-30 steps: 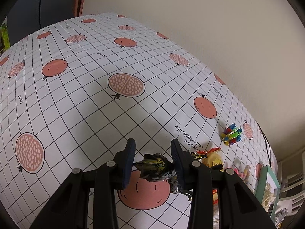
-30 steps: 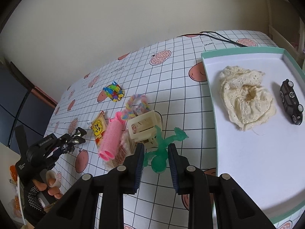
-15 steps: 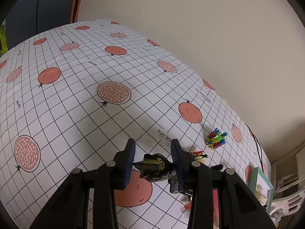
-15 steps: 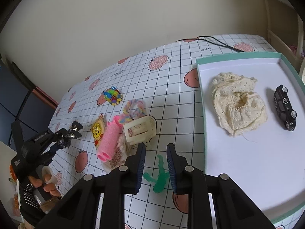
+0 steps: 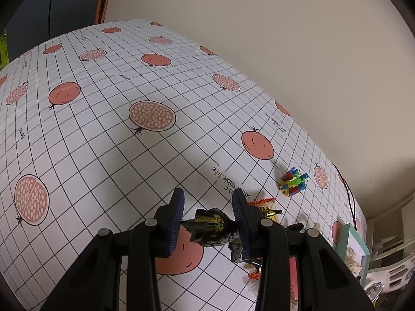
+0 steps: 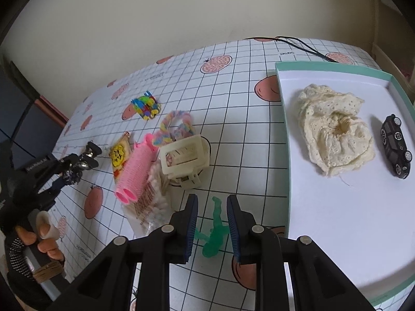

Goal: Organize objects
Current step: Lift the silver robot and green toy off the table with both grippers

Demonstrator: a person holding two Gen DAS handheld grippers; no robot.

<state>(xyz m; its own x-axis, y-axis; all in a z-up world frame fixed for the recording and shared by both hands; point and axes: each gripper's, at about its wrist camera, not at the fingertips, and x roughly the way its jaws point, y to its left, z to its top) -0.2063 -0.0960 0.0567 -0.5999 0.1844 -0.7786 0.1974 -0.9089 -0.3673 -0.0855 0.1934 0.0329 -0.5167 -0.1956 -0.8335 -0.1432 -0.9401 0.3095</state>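
In the left wrist view, the dark yellow-streaked plastic figure (image 5: 211,226) is partly covered by the black gripper fingers (image 5: 243,223), so its full shape cannot be told. The mint-rimmed white tray (image 5: 350,243) is mostly cut off there, and the yellow crinkled snack packet (image 5: 264,207) shows only its top. In the right wrist view, the tray's near corner runs out of frame, and the clear printed bag (image 6: 147,207) lies half under the pink foam hair rollers (image 6: 137,171).

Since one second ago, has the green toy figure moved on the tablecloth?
Yes. The green toy figure slid toward the camera, away from the cream hair claw clip.
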